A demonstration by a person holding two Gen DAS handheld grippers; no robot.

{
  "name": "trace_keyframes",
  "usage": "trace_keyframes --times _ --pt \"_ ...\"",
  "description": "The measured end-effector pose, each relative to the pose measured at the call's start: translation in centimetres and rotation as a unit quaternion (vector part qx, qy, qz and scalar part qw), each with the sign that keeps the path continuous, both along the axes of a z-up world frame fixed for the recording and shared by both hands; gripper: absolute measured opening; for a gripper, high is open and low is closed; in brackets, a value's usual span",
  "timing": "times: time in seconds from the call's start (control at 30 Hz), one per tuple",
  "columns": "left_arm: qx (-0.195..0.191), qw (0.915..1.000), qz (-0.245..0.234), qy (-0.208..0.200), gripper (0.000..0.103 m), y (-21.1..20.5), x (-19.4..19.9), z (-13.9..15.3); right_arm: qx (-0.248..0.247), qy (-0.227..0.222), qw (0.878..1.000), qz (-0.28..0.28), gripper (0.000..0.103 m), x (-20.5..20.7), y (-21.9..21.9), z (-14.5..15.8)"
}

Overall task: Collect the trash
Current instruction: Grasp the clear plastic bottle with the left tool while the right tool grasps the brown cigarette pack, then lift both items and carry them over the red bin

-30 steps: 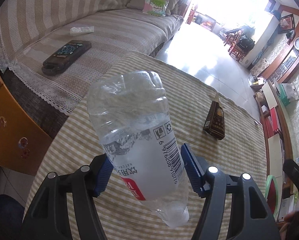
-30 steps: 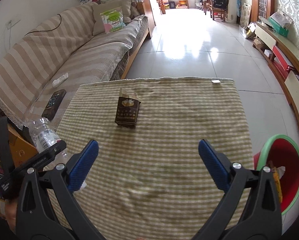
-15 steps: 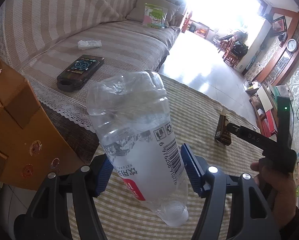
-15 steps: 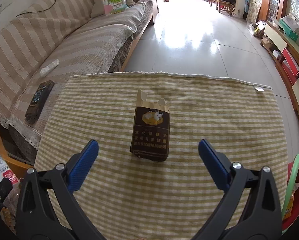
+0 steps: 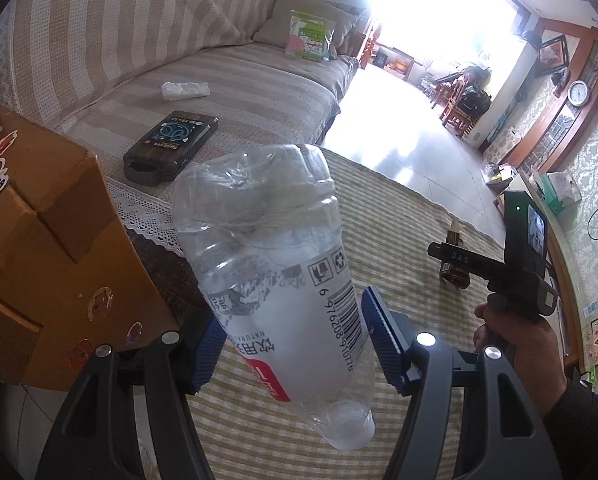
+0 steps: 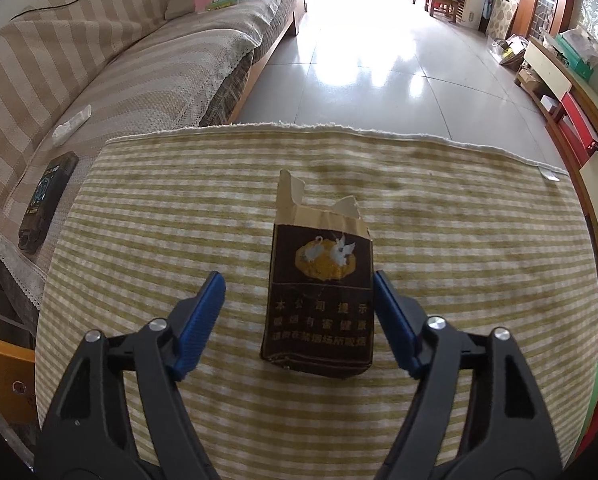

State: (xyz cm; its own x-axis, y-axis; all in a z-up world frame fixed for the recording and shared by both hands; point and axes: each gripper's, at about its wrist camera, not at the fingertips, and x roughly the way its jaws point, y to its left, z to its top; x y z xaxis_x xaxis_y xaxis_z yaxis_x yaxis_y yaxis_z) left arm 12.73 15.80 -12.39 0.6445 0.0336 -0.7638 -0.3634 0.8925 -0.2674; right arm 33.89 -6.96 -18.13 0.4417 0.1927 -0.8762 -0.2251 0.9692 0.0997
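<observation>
Two trash items: a clear plastic bottle (image 5: 275,292) and a torn brown cigarette pack (image 6: 321,296).
Bottle: held upside down, cap toward 5 o'clock and crumpled base toward 12 o'clock in the left wrist view, raised above the worktop's edge.
Left gripper (image 5: 293,336): its blue fingers (image 5: 381,340) press on the labelled middle of the bottle from either side, holding it.
Cigarette pack: lies flat on the worktop (image 6: 139,208) near its middle, torn flap toward 12 o'clock in the right wrist view.
Right gripper (image 6: 299,316): its jaws have just been closing; the pack lies between them, the right finger (image 6: 391,324) just beside the pack's edge, the left finger apart from it, so nothing is gripped.
Worktop: covered by a green and cream checked cloth.
Right hand (image 5: 515,344): seen at 3 o'clock in the left wrist view, gripping the other tool's handle above the pack.
Sofa (image 6: 111,80): striped beige, at 10 o'clock of the worktop, carrying a dark flat device (image 5: 171,144) and a crumpled white tissue (image 5: 185,90).
Cardboard box (image 5: 39,248): at 9 o'clock in the left wrist view, beside the worktop.
</observation>
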Motion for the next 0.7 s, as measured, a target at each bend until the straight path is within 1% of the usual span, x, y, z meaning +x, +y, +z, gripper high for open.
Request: trace_keyframes --times 0.03,0.07,0.1,0.27,0.37,0.43,0.47,0.7 --pt "-0.005 1.0000 -0.002 0.001 0.062 0.1 0.0 -0.2 -0.001 0.001 1.000 -0.001 0.062 0.0 -0.1 -0.1" --pt "-0.008 1.0000 -0.002 0.002 0.062 0.2 0.1 -0.3 -0.003 0.002 1.000 -0.002 0.053 -0.1 -0.1 -0.2" --pt "-0.006 1.0000 -0.003 0.003 0.062 0.2 0.2 -0.3 -0.007 0.000 1.000 -0.003 0.047 -0.1 -0.2 -0.2" --pt "-0.006 0.9999 -0.010 -0.001 0.062 0.0 0.4 -0.2 -0.001 -0.004 1.000 -0.003 0.046 -1.0 -1.1 0.3" --pt "-0.002 0.9998 -0.018 -0.003 0.062 -0.5 0.4 0.0 0.003 -0.009 1.000 0.001 0.046 -2.2 -1.6 1.2" --pt "0.000 0.9997 -0.024 -0.004 0.061 -0.7 0.5 -0.1 0.010 -0.015 1.000 0.004 0.046 -3.2 -2.0 2.2" --pt "0.004 0.9996 -0.029 -0.004 0.054 -1.0 0.5 -0.1 0.015 -0.020 1.000 0.007 0.046 -4.0 -2.1 2.8" --pt "0.007 0.9985 -0.053 -0.004 0.053 -2.5 0.9 0.1 0.039 -0.055 0.997 0.034 0.046 -9.7 -3.4 7.3"
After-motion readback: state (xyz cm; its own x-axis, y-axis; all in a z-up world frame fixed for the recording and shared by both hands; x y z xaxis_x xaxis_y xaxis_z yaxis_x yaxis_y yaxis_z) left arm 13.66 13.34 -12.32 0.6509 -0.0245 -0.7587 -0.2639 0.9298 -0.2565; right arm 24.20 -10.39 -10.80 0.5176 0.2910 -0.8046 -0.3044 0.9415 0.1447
